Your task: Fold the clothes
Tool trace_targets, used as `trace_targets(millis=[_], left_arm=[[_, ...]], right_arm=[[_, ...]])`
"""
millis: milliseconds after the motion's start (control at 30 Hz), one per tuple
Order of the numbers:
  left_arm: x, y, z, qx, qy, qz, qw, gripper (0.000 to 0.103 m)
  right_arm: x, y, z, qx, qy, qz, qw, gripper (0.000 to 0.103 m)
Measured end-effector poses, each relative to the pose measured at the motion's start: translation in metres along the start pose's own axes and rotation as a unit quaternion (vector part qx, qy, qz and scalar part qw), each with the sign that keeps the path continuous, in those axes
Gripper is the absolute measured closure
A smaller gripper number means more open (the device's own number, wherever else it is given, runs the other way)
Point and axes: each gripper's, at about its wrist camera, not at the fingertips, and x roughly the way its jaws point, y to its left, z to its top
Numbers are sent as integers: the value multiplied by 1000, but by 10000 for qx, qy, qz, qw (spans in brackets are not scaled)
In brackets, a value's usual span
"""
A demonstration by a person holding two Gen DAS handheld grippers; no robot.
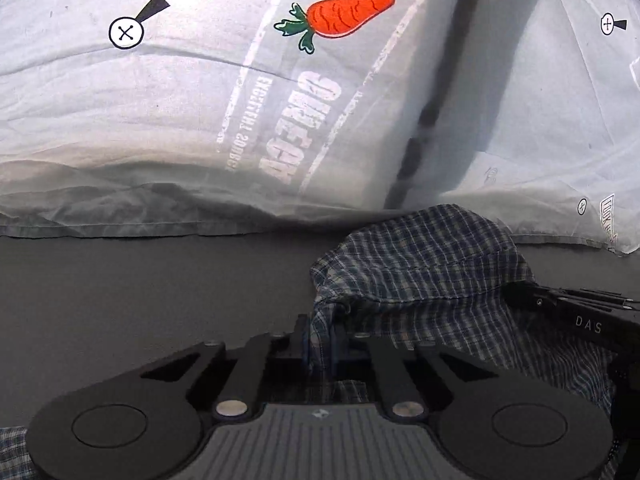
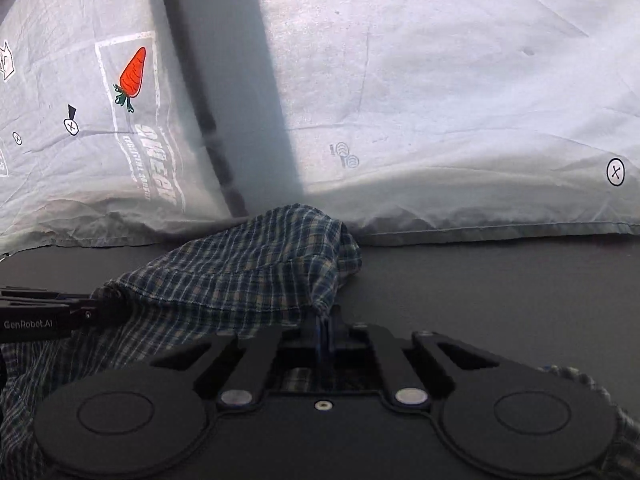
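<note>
A: What is seen at the far left of the left wrist view?

B: A pale printed sheet (image 1: pixel 120 120) is spread across the upper part of the view, and a black cross-in-circle mark (image 1: pixel 126 33) is printed on it. Further right an orange carrot print (image 1: pixel 348 14) is shown above faded white lettering. Below the sheet's hem a bare dark grey surface (image 1: pixel 140 288) is seen.

A: And the garment?

B: A blue and white checked garment (image 1: pixel 424 256) is bunched on the dark surface, just in front of the sheet's hem. Its left edge is pinched by the left gripper (image 1: pixel 320 336), whose jaws are pressed together on the cloth. At the right edge of that view the right gripper (image 1: pixel 520 292) is seen, its tip buried in the fabric.

A: How is it shown from the right wrist?

B: At the far left the left gripper (image 2: pixel 94 312) is seen, marked with white lettering and set against the hem of the checked garment (image 2: pixel 256 264). The carrot print (image 2: pixel 134 74) is found above it on the printed sheet (image 2: pixel 440 80). Towards the middle, the cloth is clamped by the right gripper (image 2: pixel 325 328), with its jaws brought together on a gathered fold. To the right, only the dark surface (image 2: pixel 500 280) and the sheet's hem are seen.
</note>
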Motion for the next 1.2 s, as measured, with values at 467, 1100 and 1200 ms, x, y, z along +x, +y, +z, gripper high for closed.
trace_targets(millis=[467, 1100, 1200], left_arm=[[-47, 9, 2, -170, -279, 421, 9986, 38], [-236, 48, -170, -1172, 686, 1069, 9850, 25], [-258, 69, -182, -1574, 716, 1354, 9756, 20]], right_arm=[[-66, -7, -7, 48, -502, -912, 9946, 51], [-252, -69, -197, 2123, 630, -1500, 9636, 73], [-261, -48, -202, 1970, 586, -1442, 9680, 63]])
